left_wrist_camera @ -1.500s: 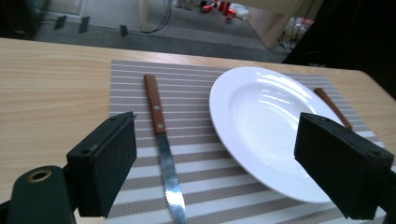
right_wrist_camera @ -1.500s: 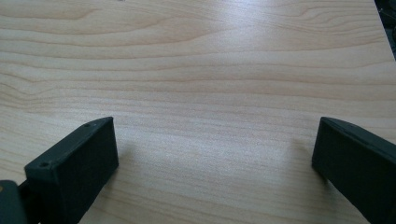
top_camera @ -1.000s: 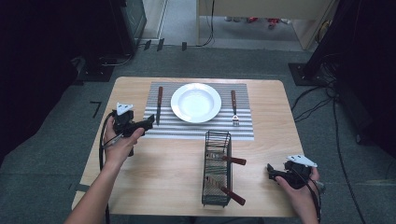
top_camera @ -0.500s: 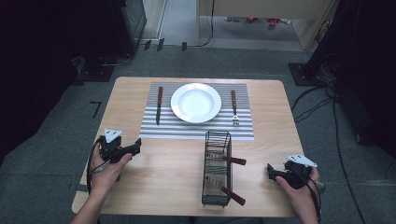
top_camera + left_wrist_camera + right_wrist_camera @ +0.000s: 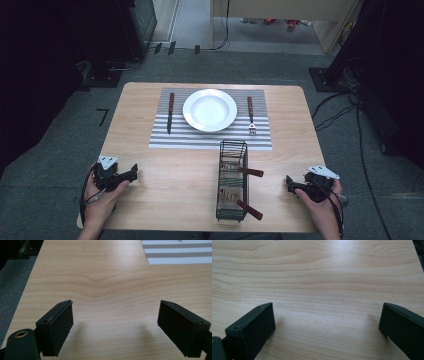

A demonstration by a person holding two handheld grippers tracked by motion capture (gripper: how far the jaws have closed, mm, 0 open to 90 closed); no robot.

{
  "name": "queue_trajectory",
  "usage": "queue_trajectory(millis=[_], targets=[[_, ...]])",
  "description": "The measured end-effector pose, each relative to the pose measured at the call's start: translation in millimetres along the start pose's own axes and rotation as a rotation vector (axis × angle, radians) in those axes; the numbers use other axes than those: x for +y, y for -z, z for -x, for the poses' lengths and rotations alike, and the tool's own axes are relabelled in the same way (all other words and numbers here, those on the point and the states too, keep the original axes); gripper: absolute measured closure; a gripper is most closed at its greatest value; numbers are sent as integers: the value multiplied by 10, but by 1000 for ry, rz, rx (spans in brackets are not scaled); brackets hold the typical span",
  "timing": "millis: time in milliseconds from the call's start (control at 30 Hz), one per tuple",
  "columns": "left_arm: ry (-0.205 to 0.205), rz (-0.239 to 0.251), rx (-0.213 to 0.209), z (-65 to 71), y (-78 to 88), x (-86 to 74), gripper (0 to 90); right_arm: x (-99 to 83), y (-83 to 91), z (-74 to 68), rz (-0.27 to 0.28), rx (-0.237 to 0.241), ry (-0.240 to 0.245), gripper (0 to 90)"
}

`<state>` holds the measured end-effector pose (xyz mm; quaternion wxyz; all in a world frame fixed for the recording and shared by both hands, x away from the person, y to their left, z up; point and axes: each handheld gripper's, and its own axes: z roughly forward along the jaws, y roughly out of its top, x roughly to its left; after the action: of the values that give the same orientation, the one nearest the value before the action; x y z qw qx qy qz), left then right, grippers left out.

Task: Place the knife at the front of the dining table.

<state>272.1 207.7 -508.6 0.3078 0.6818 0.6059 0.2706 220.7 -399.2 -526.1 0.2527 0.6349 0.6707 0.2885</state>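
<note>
Now your two grippers, left (image 5: 131, 173) and right (image 5: 290, 183), rest released and empty at the table's (image 5: 150, 210) near corners; one rack (image 5: 233, 181) at the near edge holds two brown-handled utensils.

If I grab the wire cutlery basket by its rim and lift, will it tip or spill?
The wire cutlery basket looks light and stiff, being thin open mesh. Two wooden handles stick out over its right side, so it would probably tilt that way. The loose cutlery inside may slide and rattle; lifting level seems wise.

Black grippers (image 5: 120, 176) with blocky jaws, grey triangular plates, black cables.
</note>
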Motion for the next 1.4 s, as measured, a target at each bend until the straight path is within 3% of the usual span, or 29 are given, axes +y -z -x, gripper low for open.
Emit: queue_trajectory(millis=[167, 367, 1400], targets=[[14, -21, 27, -98, 29, -91, 134, 0, 0, 0, 0, 0, 0, 0], [19, -20, 26, -101, 18, -141, 134, 0, 0, 0, 0, 0, 0, 0], [14, -21, 18, -106, -4, -124, 127, -1, 0, -1, 1, 2, 4, 0]])
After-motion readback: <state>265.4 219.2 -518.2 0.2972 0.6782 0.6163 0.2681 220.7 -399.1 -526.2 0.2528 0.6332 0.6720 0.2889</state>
